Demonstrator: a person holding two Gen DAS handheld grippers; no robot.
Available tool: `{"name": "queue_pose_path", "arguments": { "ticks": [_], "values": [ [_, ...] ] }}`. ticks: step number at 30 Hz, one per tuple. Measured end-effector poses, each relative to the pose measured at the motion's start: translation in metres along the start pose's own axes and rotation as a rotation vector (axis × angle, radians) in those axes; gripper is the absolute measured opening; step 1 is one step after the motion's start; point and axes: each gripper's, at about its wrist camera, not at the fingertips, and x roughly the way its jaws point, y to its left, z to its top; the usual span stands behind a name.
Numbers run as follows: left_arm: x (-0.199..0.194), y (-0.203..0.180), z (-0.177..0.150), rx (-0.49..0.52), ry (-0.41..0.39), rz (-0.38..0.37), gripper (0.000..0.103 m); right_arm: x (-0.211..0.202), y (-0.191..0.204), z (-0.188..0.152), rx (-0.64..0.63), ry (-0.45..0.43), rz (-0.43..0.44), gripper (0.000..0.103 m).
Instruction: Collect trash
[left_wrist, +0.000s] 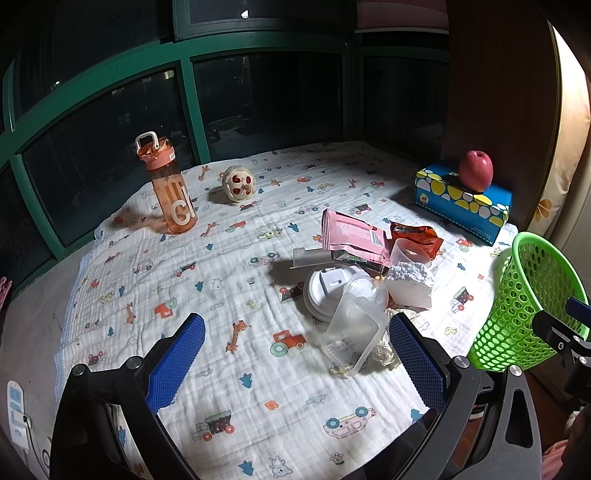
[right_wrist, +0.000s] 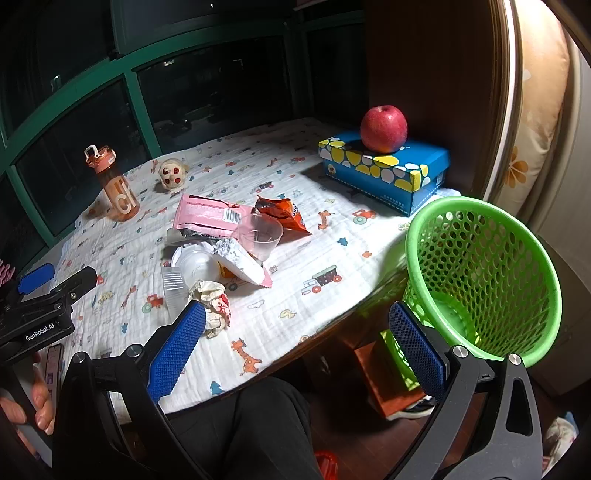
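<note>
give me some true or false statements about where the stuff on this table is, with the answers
1. The apple sits on the blue box. True.
2. The green basket is full of trash. False: no trash shows inside it.
3. Both the left tool and the right tool are open and hold nothing. True.
4. The orange bottle lies on its side. False: it stands upright.
5. The pink wrapper is in the trash pile. True.

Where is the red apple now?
The red apple rests on the blue patterned box at the table's far right, beyond the green basket; both wrist views show it.
</note>
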Motion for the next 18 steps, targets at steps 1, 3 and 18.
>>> {"name": "queue_pose_path", "arguments": {
  "ticks": [1,3,18],
  "values": [
    [0.0001,0.0005,-0.0001,-0.001,0.000,0.000,0.097,-0.0001,-0.0002,0.0002,0.000,0.000,0.000,0.098],
    [-0.0006,-0.0002,-0.0008,0.000,-0.001,0.002,0.097,0.0000,-0.0003,0.0003,0.000,-0.001,0.000,0.098],
    [0.0025,0.0007,0.0002,0.003,-0.002,0.004,0.097,0.0052,0.0036,0.0020,-0.006,0.003,0.007,0.098]
  ]
}}
